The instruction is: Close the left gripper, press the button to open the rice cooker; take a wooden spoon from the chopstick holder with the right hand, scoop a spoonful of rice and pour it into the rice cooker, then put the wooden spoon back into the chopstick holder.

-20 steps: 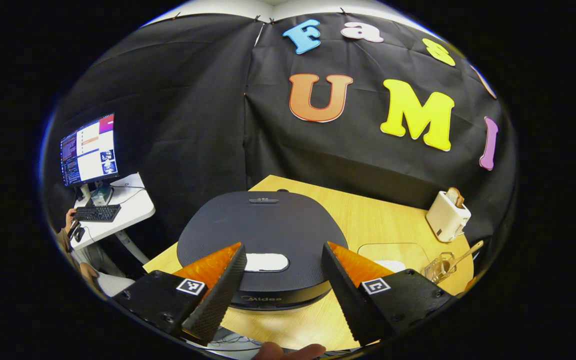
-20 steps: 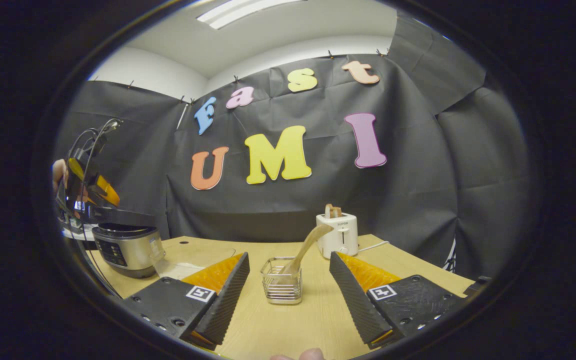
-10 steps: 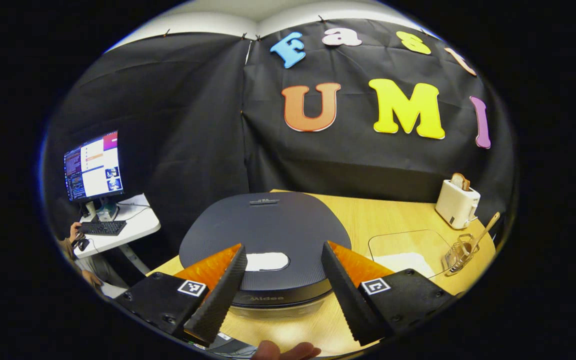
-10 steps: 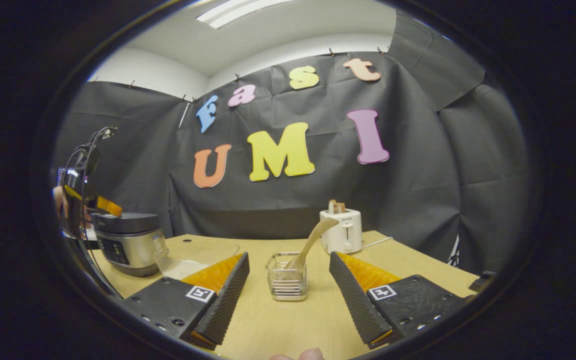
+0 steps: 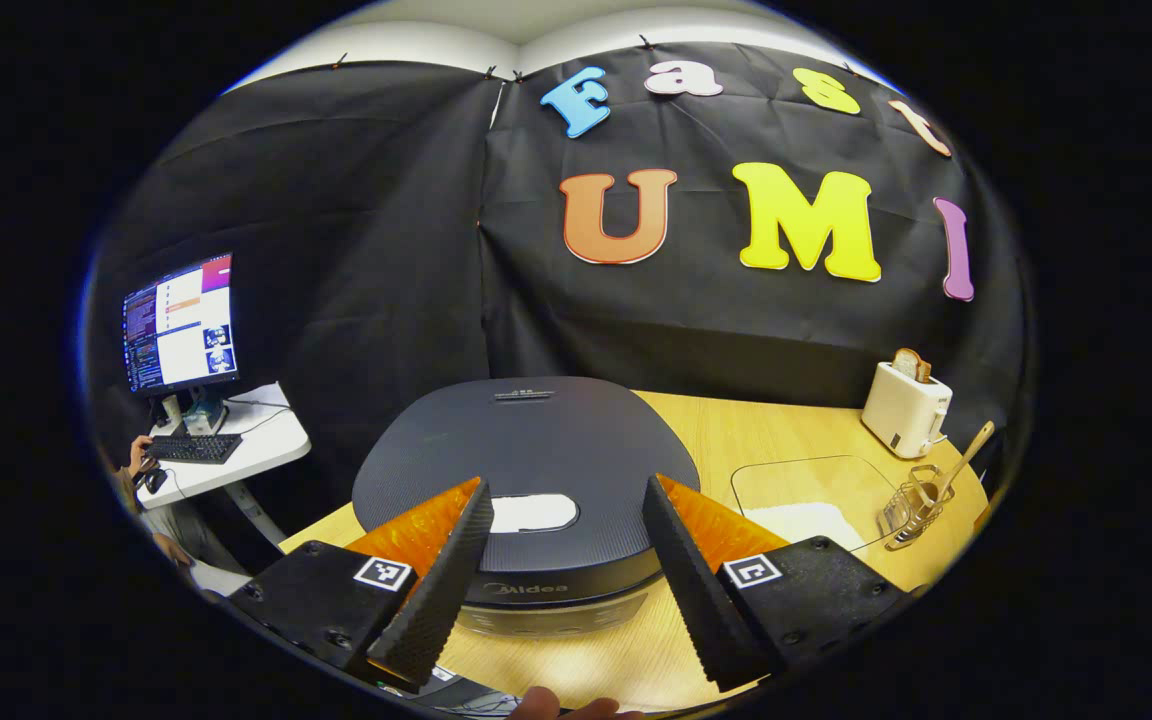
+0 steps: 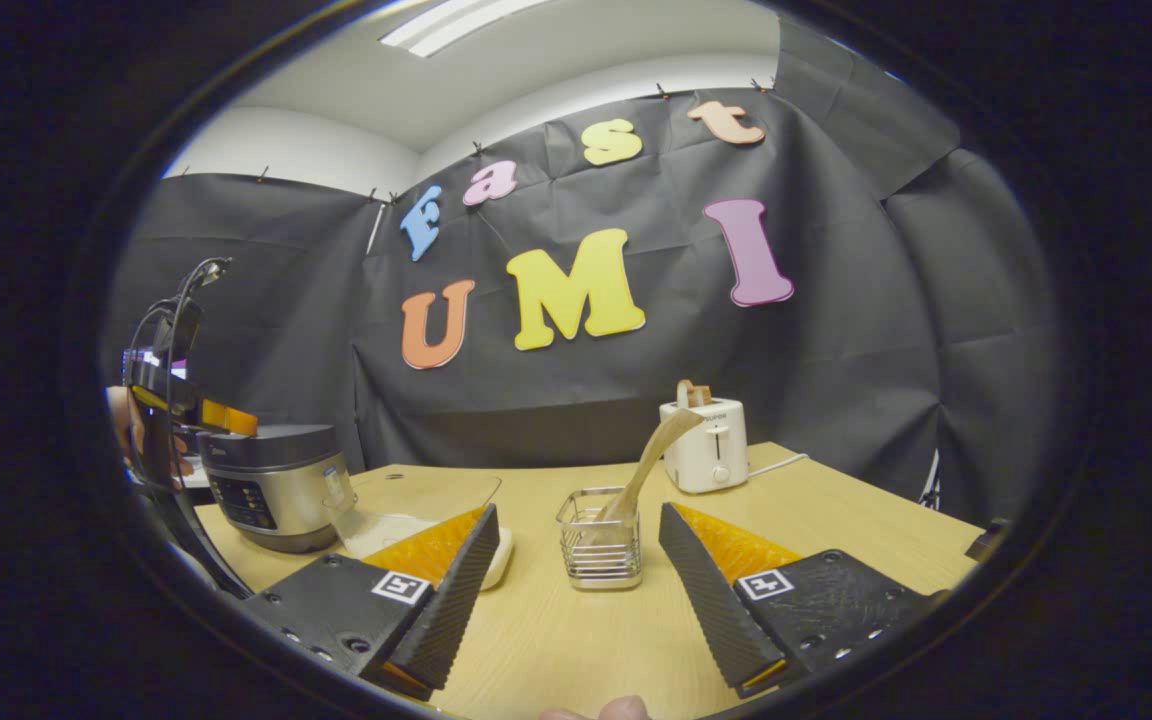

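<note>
At twelve o'clock from the wide-open left gripper (image 5: 561,560), the white oval button (image 5: 533,513) sits on the round dark rice cooker (image 5: 526,470).

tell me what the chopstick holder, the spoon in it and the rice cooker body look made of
Chopstick holder: thin metal wire, shiny, seemingly chromed; you can see through its open grid.
Wooden spoon: pale matte tan, so likely unvarnished wood.
Rice cooker: body looks like brushed metal with a soft sheen; lid is dark, matte, finely textured, probably plastic.
</note>
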